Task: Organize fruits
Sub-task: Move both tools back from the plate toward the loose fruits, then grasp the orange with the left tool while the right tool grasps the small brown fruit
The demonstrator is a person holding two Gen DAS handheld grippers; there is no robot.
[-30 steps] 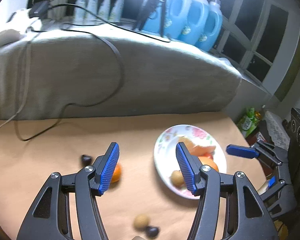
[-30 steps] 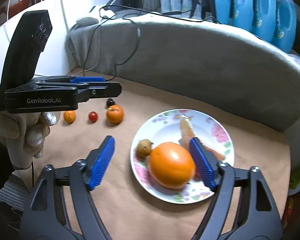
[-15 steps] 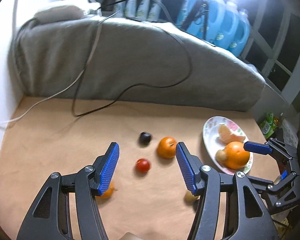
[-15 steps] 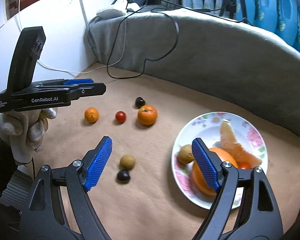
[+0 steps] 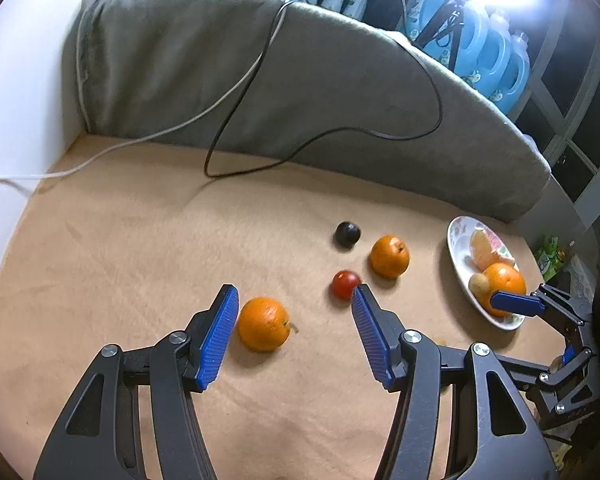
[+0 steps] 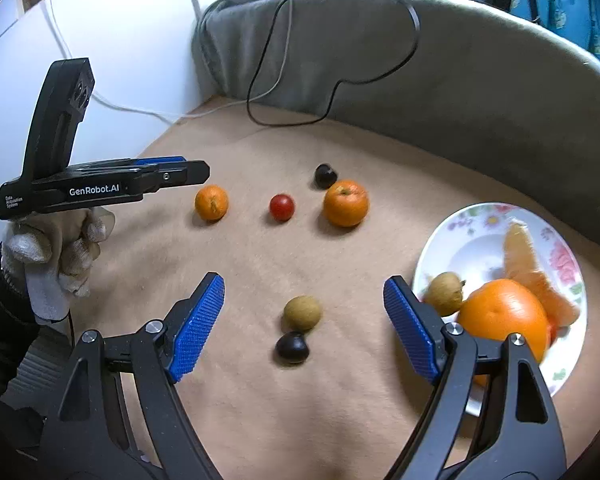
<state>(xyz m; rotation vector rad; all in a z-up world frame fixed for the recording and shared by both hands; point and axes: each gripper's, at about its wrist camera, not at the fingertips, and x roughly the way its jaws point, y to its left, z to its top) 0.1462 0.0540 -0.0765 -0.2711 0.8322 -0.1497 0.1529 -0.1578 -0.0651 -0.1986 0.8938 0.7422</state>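
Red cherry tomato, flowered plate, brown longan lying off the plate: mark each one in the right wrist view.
Red cherry tomato point(image 6: 282, 207): right wrist view, centre of its skin.
Flowered plate point(image 6: 482, 216): right wrist view, bare far rim.
Brown longan point(image 6: 302, 313): right wrist view, middle of its shell, on the tan cloth.

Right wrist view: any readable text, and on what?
"GenRobot.AI": white print on the side of the left gripper body.
Small white print left of it, on the same body: too small to read for certain.
Labels on the blue bottles behind the sofa: blurred, unreadable.
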